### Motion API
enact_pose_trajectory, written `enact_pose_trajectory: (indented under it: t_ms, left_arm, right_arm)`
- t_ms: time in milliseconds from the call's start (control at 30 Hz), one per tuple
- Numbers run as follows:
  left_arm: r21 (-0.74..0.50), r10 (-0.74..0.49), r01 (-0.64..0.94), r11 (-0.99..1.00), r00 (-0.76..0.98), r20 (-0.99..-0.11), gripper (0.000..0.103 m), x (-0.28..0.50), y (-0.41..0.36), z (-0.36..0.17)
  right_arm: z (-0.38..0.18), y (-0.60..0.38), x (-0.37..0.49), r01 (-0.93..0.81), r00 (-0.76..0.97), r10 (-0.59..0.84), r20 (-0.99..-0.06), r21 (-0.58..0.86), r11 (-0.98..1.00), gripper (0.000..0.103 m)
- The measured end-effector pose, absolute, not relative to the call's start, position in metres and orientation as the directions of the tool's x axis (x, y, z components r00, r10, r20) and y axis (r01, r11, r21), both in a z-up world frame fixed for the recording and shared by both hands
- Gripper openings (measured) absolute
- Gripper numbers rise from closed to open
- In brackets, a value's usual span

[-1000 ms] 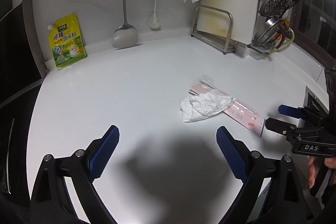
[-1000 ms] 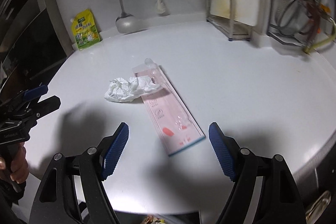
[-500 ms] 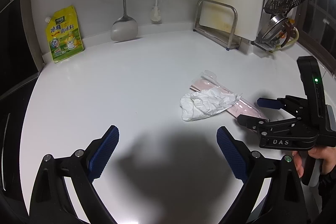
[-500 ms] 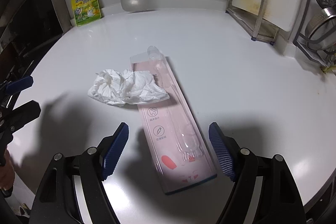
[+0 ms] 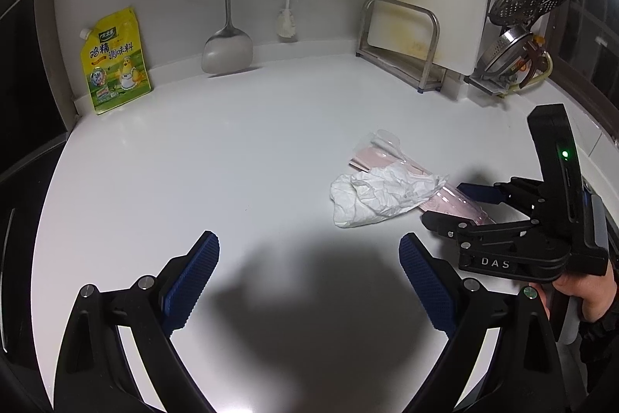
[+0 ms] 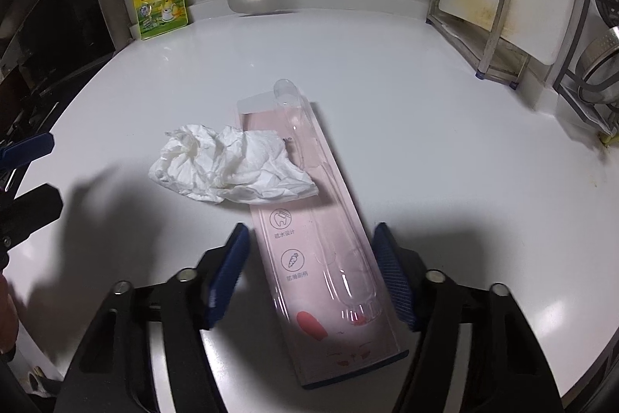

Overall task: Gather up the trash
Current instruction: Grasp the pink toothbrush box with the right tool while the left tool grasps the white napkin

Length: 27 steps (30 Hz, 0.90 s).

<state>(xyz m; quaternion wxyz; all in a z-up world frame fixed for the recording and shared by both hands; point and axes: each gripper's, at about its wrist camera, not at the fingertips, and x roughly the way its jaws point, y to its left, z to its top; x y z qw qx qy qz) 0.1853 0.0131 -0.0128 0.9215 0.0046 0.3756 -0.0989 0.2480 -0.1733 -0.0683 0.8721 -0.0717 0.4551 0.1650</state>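
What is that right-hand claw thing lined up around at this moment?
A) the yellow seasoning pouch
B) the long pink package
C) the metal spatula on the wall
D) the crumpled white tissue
B: in the right wrist view, the open right gripper has one blue finger on each side of the pink package, not yet closed on it; the crumpled tissue lies farther ahead.

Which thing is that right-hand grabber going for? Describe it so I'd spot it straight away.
Start at the white countertop. Near its middle lies a long, flat pink package with a clear plastic front, between the fingers of the open right gripper. A crumpled white tissue overlaps its far part; the package is the only pink, straight-edged item.
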Motion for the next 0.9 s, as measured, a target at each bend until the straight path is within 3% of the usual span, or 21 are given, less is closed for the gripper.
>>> enact_pose_trajectory:
  t_ms: [567, 900]
  left_arm:
    - [-0.082, -0.196, 0.194, 0.978, 0.703, -0.684, 0.092, 0.202, -0.012, -0.013]
    - [-0.100, -0.172, 0.145, 0.984, 0.656, -0.735, 0.092, 0.228, -0.036, -0.029]
  right_arm:
    - [-0.050, -0.239, 0.237, -0.166, 0.630, 0.267, -0.729, 0.209, 0.964, 0.056]
    - [-0.048, -0.286, 0.221, -0.075, 0.690, 0.257, -0.677, 0.286, 0.955, 0.055]
